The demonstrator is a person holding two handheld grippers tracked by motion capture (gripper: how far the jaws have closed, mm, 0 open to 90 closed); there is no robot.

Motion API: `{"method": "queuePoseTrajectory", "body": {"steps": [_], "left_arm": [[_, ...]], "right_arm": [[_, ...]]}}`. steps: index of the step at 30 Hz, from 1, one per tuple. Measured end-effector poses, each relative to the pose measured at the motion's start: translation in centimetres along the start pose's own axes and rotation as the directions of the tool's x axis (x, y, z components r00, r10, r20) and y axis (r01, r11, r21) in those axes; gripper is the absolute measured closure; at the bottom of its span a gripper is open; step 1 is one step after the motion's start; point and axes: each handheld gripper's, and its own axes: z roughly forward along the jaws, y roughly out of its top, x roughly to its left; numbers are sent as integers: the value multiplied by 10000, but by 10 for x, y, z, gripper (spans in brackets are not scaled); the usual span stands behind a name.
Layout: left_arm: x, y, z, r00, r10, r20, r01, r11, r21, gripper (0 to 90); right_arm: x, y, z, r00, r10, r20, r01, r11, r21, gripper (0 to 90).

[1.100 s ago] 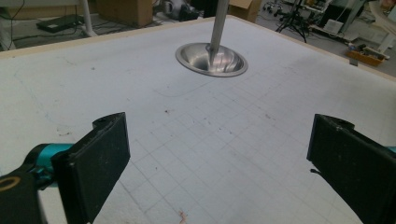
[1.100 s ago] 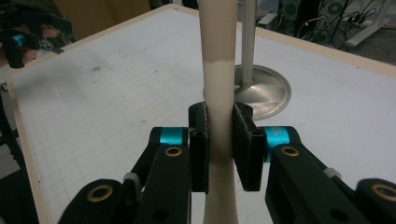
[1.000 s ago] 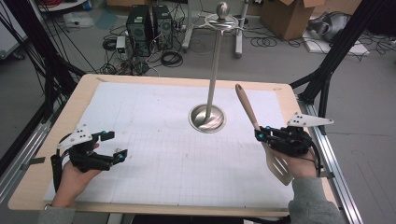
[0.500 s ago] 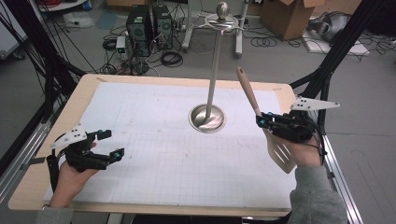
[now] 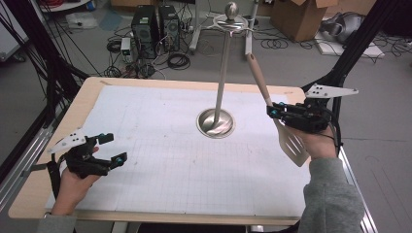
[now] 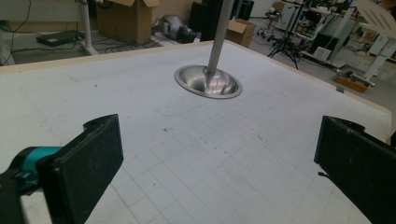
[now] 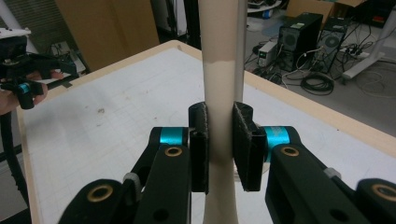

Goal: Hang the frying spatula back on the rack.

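Observation:
A slotted spatula (image 5: 289, 141) with a pale handle (image 7: 219, 93) is held above the right side of the table, blade toward me and handle tip up toward the stand's top. My right gripper (image 5: 272, 111) is shut on its handle; both pads (image 7: 246, 144) press the handle. A metal stand has a thin pole (image 5: 223, 73), a ball top and a round dished base (image 5: 215, 123) (image 6: 208, 82) at the table's middle. At the near left, low over the table, my left gripper (image 5: 111, 148) stands open, its pads (image 6: 88, 168) wide apart with nothing between them.
The table (image 5: 145, 85) carries a white gridded sheet (image 5: 160, 145) inside a wooden border. Beyond the far edge are computer towers (image 5: 153, 22), cables and cardboard boxes (image 5: 301, 17) on the floor. Black frame posts (image 5: 359, 39) rise at the right and left.
My right hand has lifted the spatula and carried it toward the stand, so the handle tip is now higher and closer to the pole's top. The left gripper has stayed where it was.

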Motion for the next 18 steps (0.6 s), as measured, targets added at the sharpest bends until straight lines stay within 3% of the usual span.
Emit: {"method": "queuePoseTrajectory", "body": {"steps": [9,18], "left_arm": [[-3,3,-5,9999,149,22,-148,9997,-185,17],[-1,1,-2,10000,7,74,-6,10000,-90,17]], "right_arm": [[-6,12,-5,10000,-22,-78,19,9993,-372,783],[-14,24,-9,10000,64,-18,-64,9988,-495,783]]}}
